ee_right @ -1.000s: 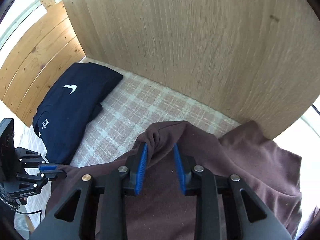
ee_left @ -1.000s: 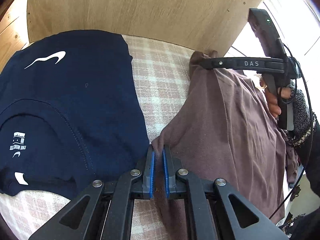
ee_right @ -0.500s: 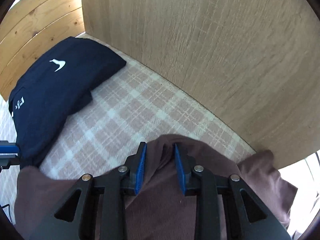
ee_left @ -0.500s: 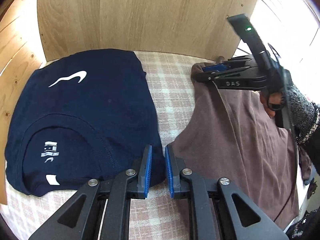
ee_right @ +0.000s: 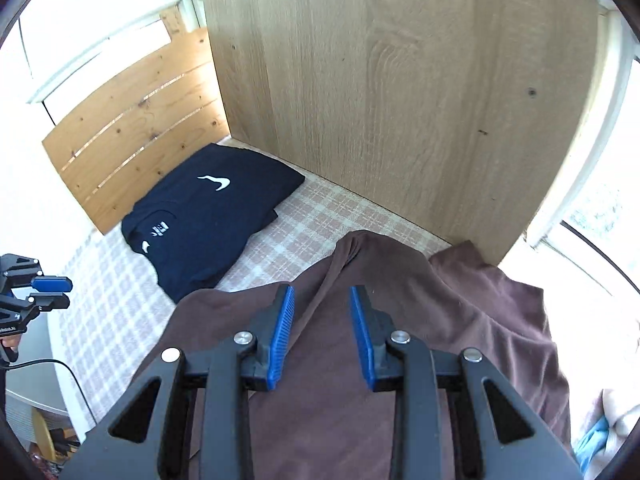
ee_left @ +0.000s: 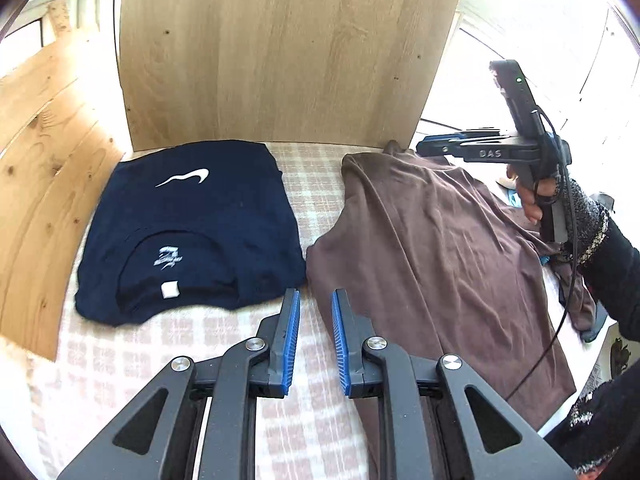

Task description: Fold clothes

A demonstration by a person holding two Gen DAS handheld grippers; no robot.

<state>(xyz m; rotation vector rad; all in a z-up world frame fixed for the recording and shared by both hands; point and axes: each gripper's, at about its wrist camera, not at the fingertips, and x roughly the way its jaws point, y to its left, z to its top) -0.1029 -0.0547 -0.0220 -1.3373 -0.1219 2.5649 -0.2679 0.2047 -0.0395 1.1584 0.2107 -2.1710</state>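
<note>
Both the left gripper (ee_left: 314,300) and right gripper (ee_right: 322,300) are opening, empty; brown shirt (ee_left: 432,248) lies released, seemingly mid-fold, beside folded navy shirt (ee_left: 192,224).

Bright daylight, blown-out glare at windows (ee_left: 560,20), strong fisheye bending, dark corners.

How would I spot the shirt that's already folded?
Find the tall wooden board standing behind the checked cloth. At its foot, left in the left wrist view, lies the navy shirt, squared flat. Its white swoosh sets it apart from the plain, rumpled brown shirt beside it.
</note>
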